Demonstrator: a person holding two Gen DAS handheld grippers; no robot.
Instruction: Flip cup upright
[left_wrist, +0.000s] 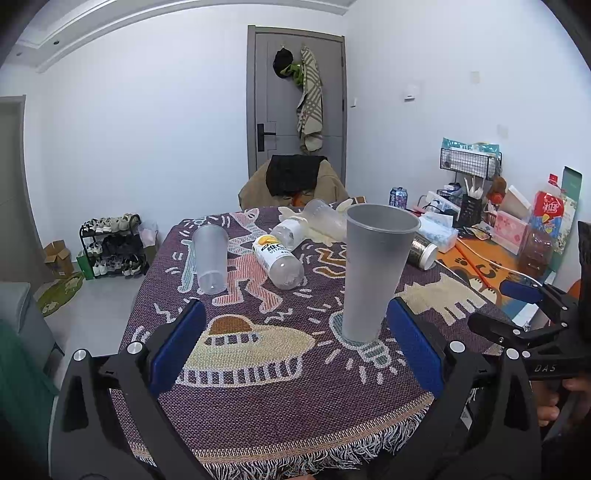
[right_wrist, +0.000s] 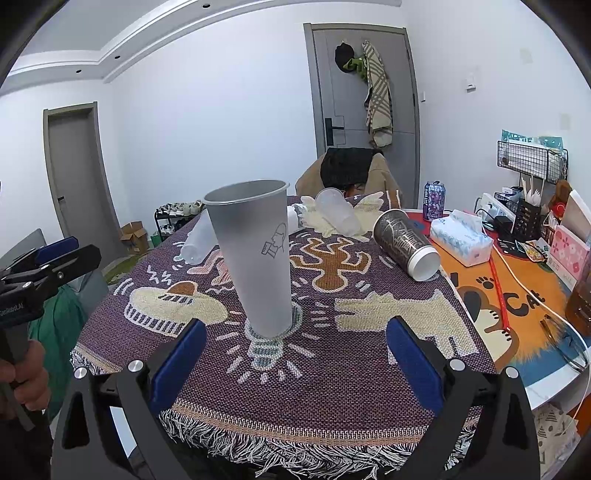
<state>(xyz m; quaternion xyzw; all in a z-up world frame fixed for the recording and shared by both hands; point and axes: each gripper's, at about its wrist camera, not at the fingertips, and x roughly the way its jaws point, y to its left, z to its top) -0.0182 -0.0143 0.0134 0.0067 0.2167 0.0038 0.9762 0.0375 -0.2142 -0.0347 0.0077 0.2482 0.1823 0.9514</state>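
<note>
A tall grey frosted cup (left_wrist: 373, 273) stands upright, mouth up, on the patterned cloth (left_wrist: 280, 402); in the right wrist view the cup (right_wrist: 258, 258) shows a small line drawing. My left gripper (left_wrist: 295, 347) is open and empty, with the cup just ahead of its right finger (left_wrist: 413, 343). My right gripper (right_wrist: 291, 360) is open and empty, a little short of the cup's base. Each gripper shows at the edge of the other's view, the right one (left_wrist: 532, 306) and the left one (right_wrist: 48, 258).
A clear cup (left_wrist: 210, 258) stands upside down at the left. Another clear cup (right_wrist: 340, 216), a bottle (left_wrist: 277, 258) and a dark patterned cup (right_wrist: 406, 243) lie on their sides. A tissue box (right_wrist: 461, 236), a can (right_wrist: 434, 199) and desk clutter are at the right.
</note>
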